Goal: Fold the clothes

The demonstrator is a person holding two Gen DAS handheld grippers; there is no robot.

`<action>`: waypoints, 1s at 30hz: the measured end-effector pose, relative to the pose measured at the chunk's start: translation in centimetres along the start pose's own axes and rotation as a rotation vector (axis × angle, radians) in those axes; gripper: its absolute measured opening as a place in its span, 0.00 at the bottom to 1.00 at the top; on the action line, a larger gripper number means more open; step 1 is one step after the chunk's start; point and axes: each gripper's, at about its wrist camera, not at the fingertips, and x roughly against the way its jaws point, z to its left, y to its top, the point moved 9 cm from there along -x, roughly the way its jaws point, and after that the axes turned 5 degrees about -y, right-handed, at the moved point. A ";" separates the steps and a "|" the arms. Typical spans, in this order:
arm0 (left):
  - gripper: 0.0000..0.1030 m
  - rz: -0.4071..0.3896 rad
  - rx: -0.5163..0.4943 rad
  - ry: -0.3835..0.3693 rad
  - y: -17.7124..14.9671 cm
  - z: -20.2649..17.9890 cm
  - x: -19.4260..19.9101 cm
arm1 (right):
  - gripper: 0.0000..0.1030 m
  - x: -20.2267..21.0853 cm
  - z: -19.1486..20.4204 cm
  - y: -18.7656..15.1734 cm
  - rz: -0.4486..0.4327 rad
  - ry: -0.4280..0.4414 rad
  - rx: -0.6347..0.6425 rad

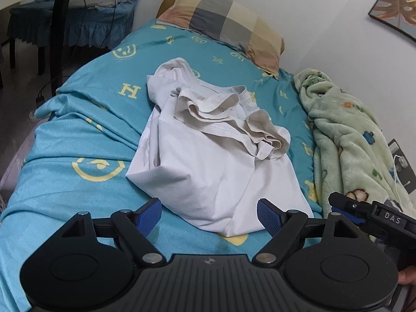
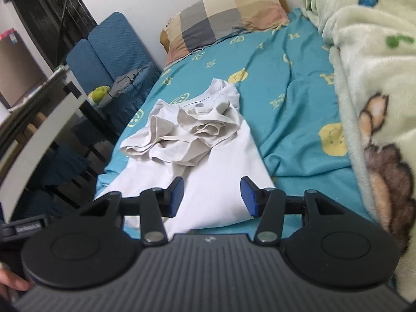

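Two hand-held grippers hovered over the bed (image 1: 85, 135): the left hand-held gripper (image 1: 209, 217) gaped wide and empty, the right hand-held gripper (image 2: 212, 196) stood released, its jaws apart. Between pillow (image 1: 228, 23) and grippers, the white T-shirt (image 1: 208, 161) lay rumpled on the teal sheet, beside the green blanket (image 1: 345, 140).
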 end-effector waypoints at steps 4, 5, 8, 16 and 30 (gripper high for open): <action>0.86 0.013 0.051 -0.006 -0.1 0.5 -0.7 | 0.78 -0.4 0.0 -0.3 0.004 0.027 -0.022; 0.86 0.013 0.058 -0.005 -0.1 0.5 -0.8 | 0.78 -0.5 0.0 -0.4 0.010 0.030 -0.024; 0.92 0.014 0.063 -0.001 -0.2 0.5 -1.1 | 0.78 -0.9 0.1 -0.9 0.025 0.024 -0.018; 1.00 0.027 0.128 -0.043 -0.4 0.8 -1.5 | 0.78 -1.5 -0.1 -1.6 0.052 0.020 -0.035; 1.00 0.010 0.369 -0.104 -0.5 3.6 -1.9 | 0.79 -3.3 -2.8 -2.9 0.141 0.060 -0.278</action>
